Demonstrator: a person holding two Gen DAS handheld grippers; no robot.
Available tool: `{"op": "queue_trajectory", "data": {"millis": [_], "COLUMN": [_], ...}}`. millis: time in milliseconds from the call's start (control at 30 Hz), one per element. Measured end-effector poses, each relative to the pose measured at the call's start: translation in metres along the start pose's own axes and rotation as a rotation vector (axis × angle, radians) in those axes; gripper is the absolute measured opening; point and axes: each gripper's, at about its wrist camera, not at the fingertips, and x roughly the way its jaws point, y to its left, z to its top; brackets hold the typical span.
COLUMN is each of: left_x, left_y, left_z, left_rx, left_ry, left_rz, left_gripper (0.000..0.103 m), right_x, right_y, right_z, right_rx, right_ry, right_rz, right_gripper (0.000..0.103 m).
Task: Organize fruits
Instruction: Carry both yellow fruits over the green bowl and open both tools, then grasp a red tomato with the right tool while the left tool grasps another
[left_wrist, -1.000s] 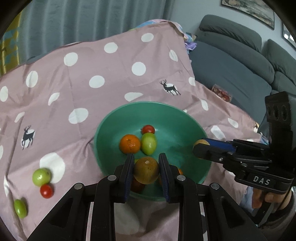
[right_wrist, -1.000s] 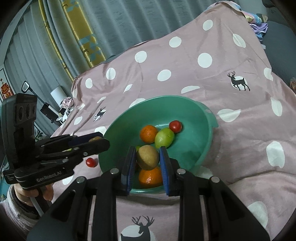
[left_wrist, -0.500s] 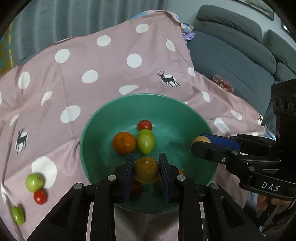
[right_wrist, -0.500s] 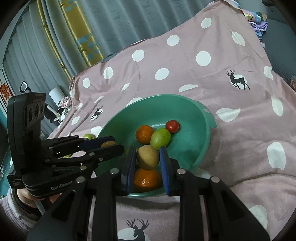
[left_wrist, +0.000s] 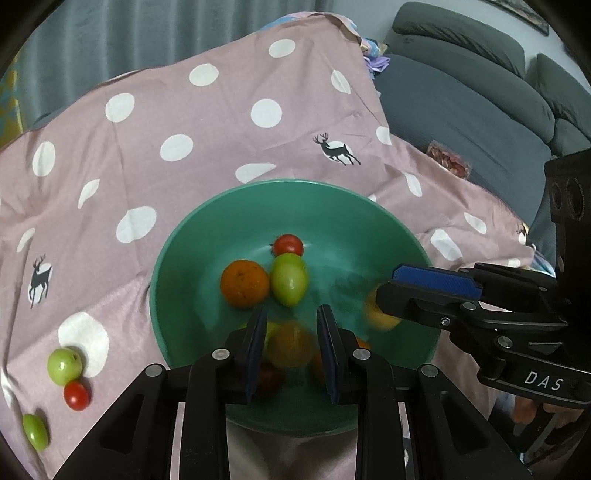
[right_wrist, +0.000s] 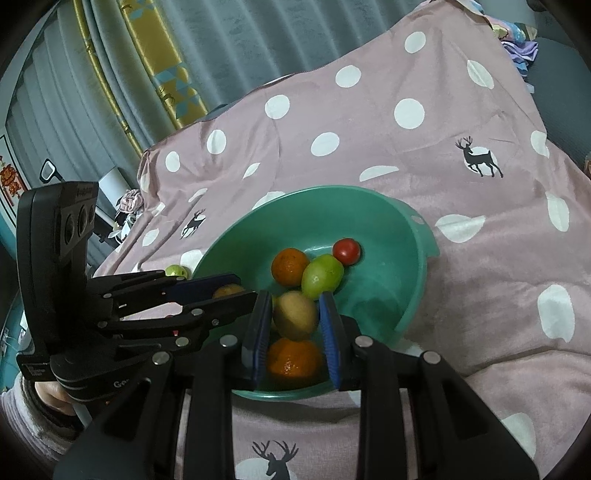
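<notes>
Depositing stage: two fruits carried over the green bowl (left_wrist: 351, 229), release pending. Left gripper (left_wrist: 291, 314): fingers drawn in, clamped on a brown fruit (left_wrist: 290, 345), above the near side of the bowl. Right gripper (right_wrist: 294, 299): jaws opening, a tan fruit (right_wrist: 295, 314) between them, pads seemingly touching it, above the bowl's near rim. Next move, as judged: part both pairs of fingers low over the bowl so neither fruit bounces out, then fetch the green fruit (left_wrist: 64, 365) and its neighbours lying on the cloth left of the bowl.
</notes>
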Motion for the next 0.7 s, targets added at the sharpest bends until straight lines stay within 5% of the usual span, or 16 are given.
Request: {"op": "queue_trajectory", "data": {"millis": [167, 267, 300, 433, 700], "left_x": [-0.007, -0.019, -0.025, -0.052, -0.120], "left_y": [0.007, 0.016, 0.022, 0.048, 0.116], "left_z": [0.000, -0.001, -0.003, -0.015, -0.069], "left_rx": [-0.032, -0.058, -0.075, -0.163, -0.371], "left_ry": [-0.019, -0.040, -0.054, -0.091, -0.160], "left_rz": [-0.010, 0.000, 0.011, 0.013, 0.178], "left_gripper": [0.033, 0.067, 0.071, 0.072, 0.081], "right_x": [-0.002, -0.008, -0.010, -0.017, -0.030], "right_y": [-0.005, -0.007, -0.008, -0.010, 0.014], "right_z": [-0.002, -0.002, -0.002, -0.003, -0.005], "right_rx": [0.039, 0.044, 0.044, 0.063, 0.005], "right_ry": [-0.004, -0.018, -0.023, -0.039, -0.044], "right_rz": [0.006, 0.007, 0.006, 0.023, 0.071], "right_gripper": [0.032, 0.037, 0.038, 0.042, 0.049]}}
